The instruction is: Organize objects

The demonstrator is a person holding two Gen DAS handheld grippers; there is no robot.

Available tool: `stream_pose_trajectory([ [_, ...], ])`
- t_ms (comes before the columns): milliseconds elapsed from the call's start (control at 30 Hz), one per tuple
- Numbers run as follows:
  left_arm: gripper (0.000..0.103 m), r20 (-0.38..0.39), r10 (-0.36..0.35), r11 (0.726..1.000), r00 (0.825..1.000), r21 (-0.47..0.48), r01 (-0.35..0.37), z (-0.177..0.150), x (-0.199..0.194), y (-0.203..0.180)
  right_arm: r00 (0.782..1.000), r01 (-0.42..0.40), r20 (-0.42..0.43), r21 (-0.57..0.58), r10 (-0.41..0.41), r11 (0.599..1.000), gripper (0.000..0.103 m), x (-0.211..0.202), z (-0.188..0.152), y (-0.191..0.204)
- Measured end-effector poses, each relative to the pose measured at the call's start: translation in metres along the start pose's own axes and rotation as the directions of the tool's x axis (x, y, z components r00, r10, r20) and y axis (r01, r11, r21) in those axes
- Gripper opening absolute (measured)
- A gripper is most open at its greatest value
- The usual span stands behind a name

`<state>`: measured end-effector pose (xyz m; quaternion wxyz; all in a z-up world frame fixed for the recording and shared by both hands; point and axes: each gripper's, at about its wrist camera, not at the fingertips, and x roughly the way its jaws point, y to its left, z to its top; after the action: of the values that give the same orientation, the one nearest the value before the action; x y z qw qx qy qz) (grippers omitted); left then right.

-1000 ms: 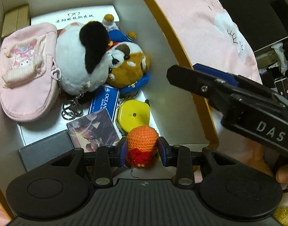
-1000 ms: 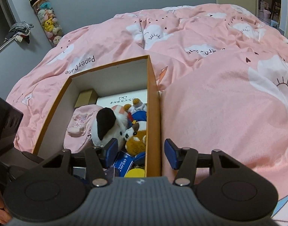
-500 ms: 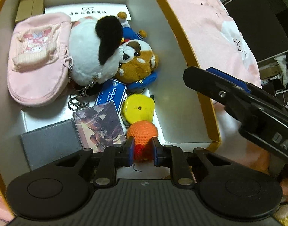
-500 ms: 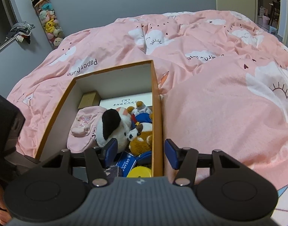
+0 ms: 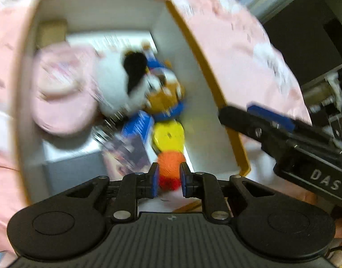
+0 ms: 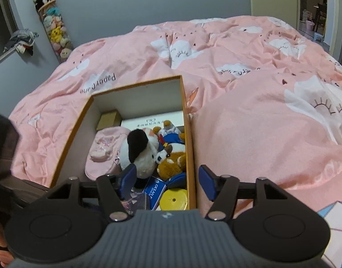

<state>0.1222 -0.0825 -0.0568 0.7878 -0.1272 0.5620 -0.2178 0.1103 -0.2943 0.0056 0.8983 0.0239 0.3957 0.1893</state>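
My left gripper (image 5: 169,177) is shut on a small orange crochet toy (image 5: 171,164) with a red base, held above the near end of an open orange-edged box (image 5: 206,67). The left wrist view is blurred by motion. Inside the box lie a pink pouch (image 6: 104,147), a white and black plush (image 6: 139,154), a brown plush (image 6: 172,164), a blue card (image 6: 155,189), a yellow round case (image 6: 173,199) and a picture card (image 5: 128,154). My right gripper (image 6: 166,179) hovers over the box's right wall (image 6: 191,156); its jaws are opening, with nothing pressed between them.
The box sits on a bed with a pink cloud-print duvet (image 6: 260,102). A hanging column of small plush toys (image 6: 52,24) is on the grey wall at the back left. A doorway (image 6: 311,6) lies at the far right. A hand (image 6: 2,256) shows at the lower left.
My left gripper closed on the orange crochet toy and lifted it back from the box floor. The right gripper rose a little and its jaws widened.
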Motion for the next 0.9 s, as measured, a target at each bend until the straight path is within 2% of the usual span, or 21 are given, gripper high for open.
stream_pose_trajectory([
  [67,0.021,0.108,0.039,0.999,0.993,0.008,-0.040,-0.004,-0.023,-0.005,1.000,-0.011,0.020,0.005,0.011,1.000,0.067,-0.009,-0.001,0.003],
  [167,0.021,0.269,0.082,0.995,0.960,0.040,-0.096,-0.011,-0.056,-0.017,0.998,-0.035,0.050,-0.005,0.036,0.999,0.069,-0.021,-0.005,0.011],
  [267,0.026,0.415,0.141,0.974,0.899,0.105,-0.201,-0.023,-0.087,-0.032,0.997,-0.048,0.059,-0.016,0.049,0.999,0.071,-0.029,-0.010,0.021],
  [300,0.027,0.444,0.163,0.963,0.881,0.123,-0.240,-0.023,-0.091,-0.037,0.996,-0.053,0.065,-0.017,0.054,0.998,0.071,-0.032,-0.011,0.024],
  [400,0.034,0.539,0.230,0.920,0.811,0.153,-0.362,-0.038,-0.110,-0.045,0.993,-0.074,0.090,-0.014,0.075,0.997,0.074,-0.042,-0.016,0.033],
  [467,0.040,0.576,0.243,0.909,0.780,0.144,-0.390,-0.047,-0.118,-0.044,0.991,-0.086,0.104,-0.021,0.088,0.996,0.079,-0.048,-0.020,0.038],
  [567,0.049,0.590,0.245,0.916,0.770,0.120,-0.383,-0.058,-0.123,-0.035,0.989,-0.091,0.112,-0.046,0.096,0.995,0.086,-0.054,-0.024,0.049],
  [733,0.049,0.562,0.258,0.939,0.786,0.045,-0.340,-0.066,-0.123,-0.011,0.990,-0.061,0.123,-0.068,0.069,0.996,0.087,-0.055,-0.031,0.063],
  [833,0.049,0.567,0.265,0.942,0.780,0.021,-0.335,-0.070,-0.127,-0.004,0.990,-0.024,0.136,-0.067,0.033,0.997,0.088,-0.052,-0.036,0.067],
  [900,0.049,0.560,0.264,0.944,0.785,0.016,-0.329,-0.072,-0.126,0.000,0.990,0.006,0.144,-0.083,0.006,0.996,0.088,-0.049,-0.039,0.071],
])
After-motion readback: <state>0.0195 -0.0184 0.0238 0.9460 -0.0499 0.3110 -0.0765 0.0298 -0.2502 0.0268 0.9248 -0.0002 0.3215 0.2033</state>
